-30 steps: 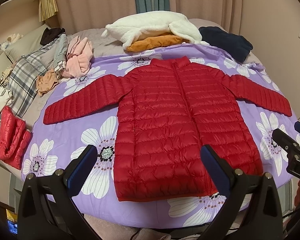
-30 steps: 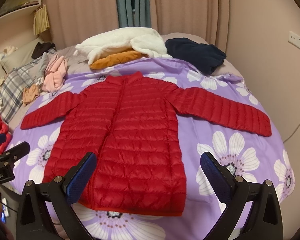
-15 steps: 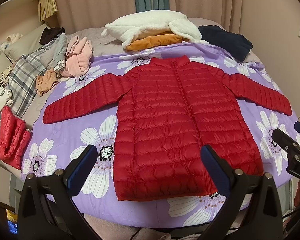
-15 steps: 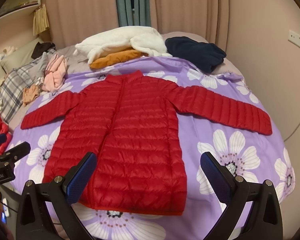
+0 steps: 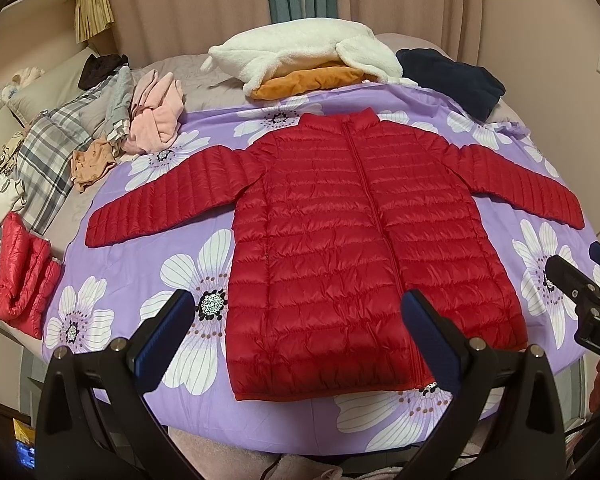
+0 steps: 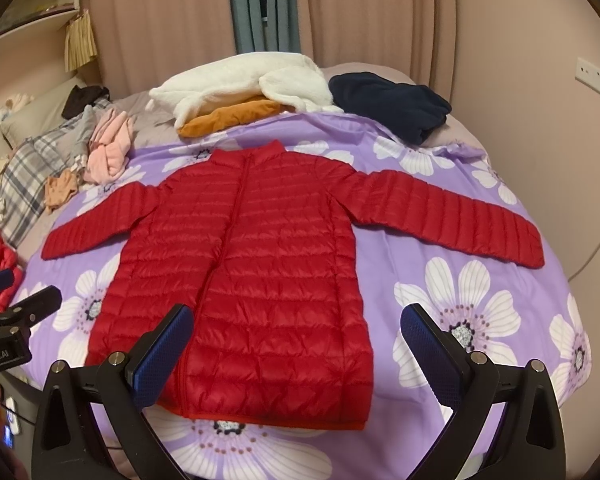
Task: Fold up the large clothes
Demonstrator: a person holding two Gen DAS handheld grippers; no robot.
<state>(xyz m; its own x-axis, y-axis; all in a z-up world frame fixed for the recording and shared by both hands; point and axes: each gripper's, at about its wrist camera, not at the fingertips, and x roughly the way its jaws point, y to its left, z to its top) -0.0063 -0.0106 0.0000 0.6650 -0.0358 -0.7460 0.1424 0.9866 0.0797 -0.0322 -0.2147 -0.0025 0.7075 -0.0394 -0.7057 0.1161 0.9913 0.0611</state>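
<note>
The red puffer jacket [image 5: 340, 240] lies flat, front up (zipped, sleeves spread wide), on the purple flowered bedspread [image 5: 172, 264]. Above its hem hover the left gripper [image 5: 300, 332] and right gripper [image 6: 296, 340], each with fingers spread wide, holding nothing. Folded clothes [image 5: 300, 56] sit beyond the collar.

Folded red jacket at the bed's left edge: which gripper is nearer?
Left. The left gripper hovers at the foot of the bed, with the folded red jacket off to its left; the right gripper is farther right, beyond the left one.
</note>
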